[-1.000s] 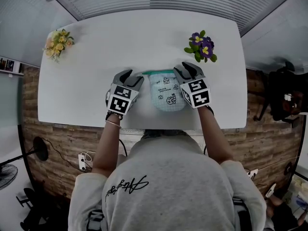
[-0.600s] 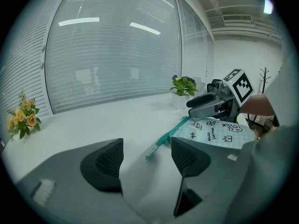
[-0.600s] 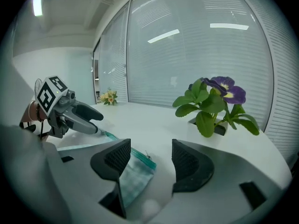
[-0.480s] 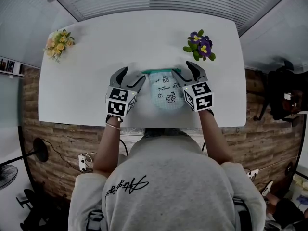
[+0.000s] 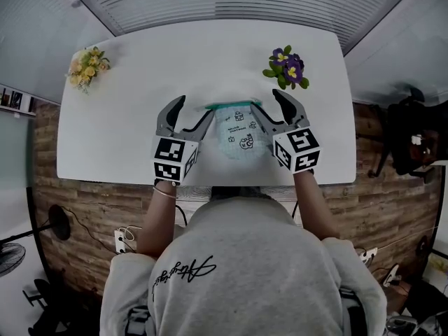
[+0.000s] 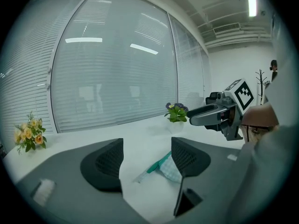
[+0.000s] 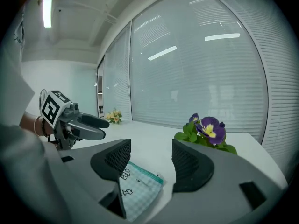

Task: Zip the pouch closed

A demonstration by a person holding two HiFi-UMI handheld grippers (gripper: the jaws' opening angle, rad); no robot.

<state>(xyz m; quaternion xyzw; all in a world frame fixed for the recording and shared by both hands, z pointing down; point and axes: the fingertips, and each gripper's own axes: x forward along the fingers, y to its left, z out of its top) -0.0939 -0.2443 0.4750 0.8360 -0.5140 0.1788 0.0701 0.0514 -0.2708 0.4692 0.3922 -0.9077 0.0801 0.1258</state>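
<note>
Flanking a soft checked pouch (image 5: pixel 237 136) on the white table (image 5: pixel 133 68), left claw (image 5: pixel 194 108) and right claw (image 5: pixel 267 101) hang just opened, empty.

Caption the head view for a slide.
The left gripper and right gripper, jaws just opened and empty, flank the teal-zipped pouch on a white table.

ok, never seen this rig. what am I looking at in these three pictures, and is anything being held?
No robot: a person holds hand-held tongs, one per hand. The top-down picture is from a camera on their head; the other two ride on each tool, looking along its jaws. The left tongs and right tongs have just been opening and grip nothing. Between them on the white table lies a teal-edged pouch. Farther back stand yellow flowers and purple flowers.
</note>
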